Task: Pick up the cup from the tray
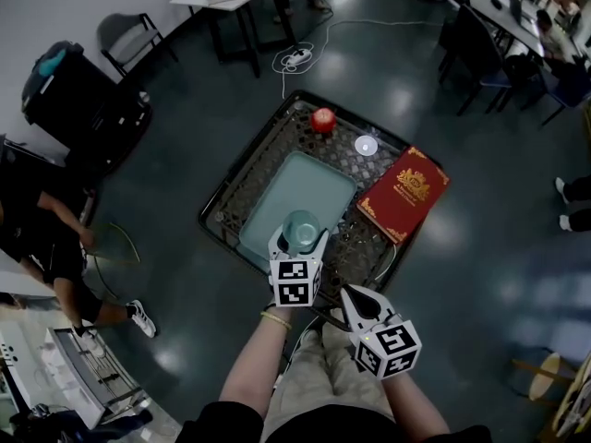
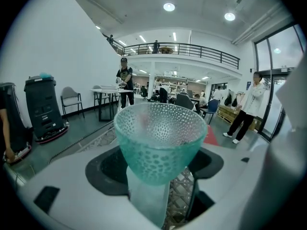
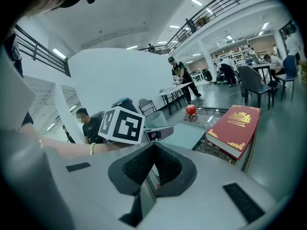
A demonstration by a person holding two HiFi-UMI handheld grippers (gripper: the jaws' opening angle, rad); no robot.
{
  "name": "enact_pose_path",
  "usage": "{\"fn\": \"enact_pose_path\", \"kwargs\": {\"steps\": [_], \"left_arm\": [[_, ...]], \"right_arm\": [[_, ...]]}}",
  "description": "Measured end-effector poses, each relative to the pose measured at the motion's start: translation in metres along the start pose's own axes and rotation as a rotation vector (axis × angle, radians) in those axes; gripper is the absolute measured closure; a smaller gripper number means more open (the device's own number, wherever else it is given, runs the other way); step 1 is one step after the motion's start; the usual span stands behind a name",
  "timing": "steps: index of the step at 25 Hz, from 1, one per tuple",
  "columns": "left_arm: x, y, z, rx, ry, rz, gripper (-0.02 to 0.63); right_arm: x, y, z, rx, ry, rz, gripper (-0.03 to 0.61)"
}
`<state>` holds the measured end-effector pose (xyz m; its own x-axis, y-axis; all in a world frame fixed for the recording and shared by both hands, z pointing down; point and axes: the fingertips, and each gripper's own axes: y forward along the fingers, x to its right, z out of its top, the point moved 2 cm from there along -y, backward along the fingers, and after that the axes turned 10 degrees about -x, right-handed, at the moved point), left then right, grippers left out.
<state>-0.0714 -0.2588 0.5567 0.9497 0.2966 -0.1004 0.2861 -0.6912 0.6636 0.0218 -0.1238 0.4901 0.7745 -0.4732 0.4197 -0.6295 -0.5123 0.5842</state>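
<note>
A teal dimpled glass cup (image 1: 302, 227) stands upright between the jaws of my left gripper (image 1: 300, 238), which is shut on it over the near end of the pale green tray (image 1: 300, 183). In the left gripper view the cup (image 2: 160, 135) fills the middle, with the dark pads (image 2: 108, 169) against its lower sides. My right gripper (image 1: 356, 295) hangs nearer to me, off the tray's front right corner. Its pads (image 3: 136, 169) meet with nothing between them.
The tray lies on a black woven table (image 1: 254, 169). A red apple (image 1: 322, 120) and a small white disc (image 1: 367, 146) sit at its far end. A red book (image 1: 404, 192) lies along its right side. People, chairs and desks stand around the room.
</note>
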Motion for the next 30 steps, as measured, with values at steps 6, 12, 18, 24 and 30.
{"fn": "enact_pose_path", "kwargs": {"steps": [6, 12, 18, 24, 30], "left_arm": [[-0.004, -0.034, -0.012, 0.000, -0.017, 0.008, 0.249], [-0.010, -0.069, -0.021, 0.005, -0.031, 0.022, 0.249], [-0.012, -0.102, -0.030, 0.007, -0.024, 0.032, 0.249], [-0.011, -0.133, -0.039, 0.005, -0.049, 0.040, 0.249], [-0.008, -0.161, -0.046, 0.016, -0.065, 0.027, 0.249]], "right_arm": [[-0.018, -0.005, -0.004, 0.006, -0.023, 0.006, 0.577], [-0.031, -0.011, -0.004, 0.007, -0.049, 0.008, 0.577], [-0.043, -0.011, 0.001, 0.022, -0.083, 0.016, 0.577], [-0.054, -0.013, 0.007, 0.029, -0.118, 0.026, 0.577], [-0.061, -0.016, 0.007, 0.027, -0.147, 0.034, 0.577]]}}
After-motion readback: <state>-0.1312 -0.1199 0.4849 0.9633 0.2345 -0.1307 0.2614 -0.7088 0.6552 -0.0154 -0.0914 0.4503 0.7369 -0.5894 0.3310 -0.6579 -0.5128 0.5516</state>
